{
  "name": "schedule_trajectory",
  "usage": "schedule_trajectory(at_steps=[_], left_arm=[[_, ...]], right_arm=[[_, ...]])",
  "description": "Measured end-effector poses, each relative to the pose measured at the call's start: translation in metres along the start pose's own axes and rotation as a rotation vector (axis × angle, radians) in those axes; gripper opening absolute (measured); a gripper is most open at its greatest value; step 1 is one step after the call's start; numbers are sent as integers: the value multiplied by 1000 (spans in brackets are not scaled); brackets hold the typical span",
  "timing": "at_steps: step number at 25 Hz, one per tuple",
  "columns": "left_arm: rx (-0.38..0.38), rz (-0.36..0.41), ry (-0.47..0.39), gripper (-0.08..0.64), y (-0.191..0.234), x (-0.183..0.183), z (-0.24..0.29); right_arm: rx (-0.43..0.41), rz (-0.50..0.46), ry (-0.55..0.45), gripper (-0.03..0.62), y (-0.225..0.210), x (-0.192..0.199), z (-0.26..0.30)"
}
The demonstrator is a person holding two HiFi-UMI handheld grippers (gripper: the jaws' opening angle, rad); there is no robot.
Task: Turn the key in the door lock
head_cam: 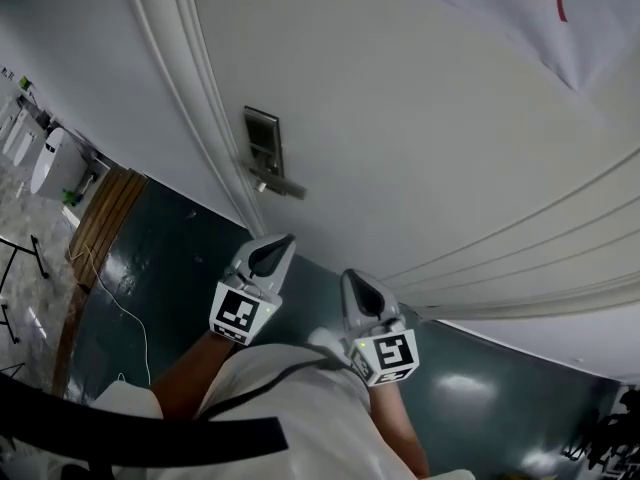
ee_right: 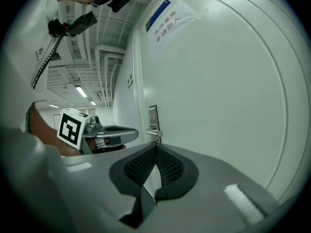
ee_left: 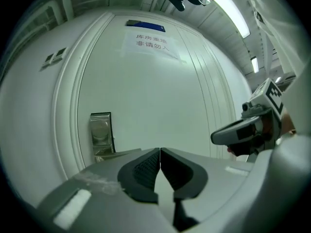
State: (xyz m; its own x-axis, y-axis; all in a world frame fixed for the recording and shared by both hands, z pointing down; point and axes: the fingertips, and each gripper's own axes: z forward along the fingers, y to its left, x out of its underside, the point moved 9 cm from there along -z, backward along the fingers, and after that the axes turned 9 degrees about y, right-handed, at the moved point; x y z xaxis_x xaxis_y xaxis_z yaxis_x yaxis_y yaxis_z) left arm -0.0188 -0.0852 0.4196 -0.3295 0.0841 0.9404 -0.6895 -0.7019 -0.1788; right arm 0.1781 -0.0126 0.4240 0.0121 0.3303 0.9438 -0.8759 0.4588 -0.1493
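Facing the white door (head_cam: 420, 118), the person carries both tools low and nearly level, tips aimed at the panel, which reads as an approach posture rather than a grip. The left gripper (head_cam: 271, 252) has its jaws pressed together with nothing between the ribbed pads. The right gripper (head_cam: 358, 290) is the same, its pads meeting and empty. Holding them closed likely keeps the tips slim until one has to open for the key. The two sit side by side, near each other but apart, above the dark floor (head_cam: 170, 258) and short of the door.

The lock plate (head_cam: 262, 136) is a metal rectangle by the door's left edge, next to the frame mouldings, with a lever handle (head_cam: 282, 184) projecting just beneath it. In the head view it lies above the left gripper's tips and well apart from both tools. In the left gripper view it stands left of the jaw line. In the right gripper view it is small and distant, straight over the closed tips. A small thing may hang under the handle there, possibly the key, but it is too small to be sure. A paper notice (ee_left: 152, 43) is fixed high on the door, away from the lock.
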Motion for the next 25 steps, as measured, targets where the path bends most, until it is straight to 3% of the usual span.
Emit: schedule_trajectory(at_steps=[10, 14, 25], left_arm=[[-119, -14, 47, 15, -19, -8, 24], [-156, 17, 59, 17, -24, -12, 28], [-206, 79, 88, 17, -5, -9, 24]], right_arm=[[-110, -28, -11, 8, -40, -10, 10], [-125, -19, -3, 8, -53, -1, 11], [-163, -52, -5, 8, -40, -9, 33]])
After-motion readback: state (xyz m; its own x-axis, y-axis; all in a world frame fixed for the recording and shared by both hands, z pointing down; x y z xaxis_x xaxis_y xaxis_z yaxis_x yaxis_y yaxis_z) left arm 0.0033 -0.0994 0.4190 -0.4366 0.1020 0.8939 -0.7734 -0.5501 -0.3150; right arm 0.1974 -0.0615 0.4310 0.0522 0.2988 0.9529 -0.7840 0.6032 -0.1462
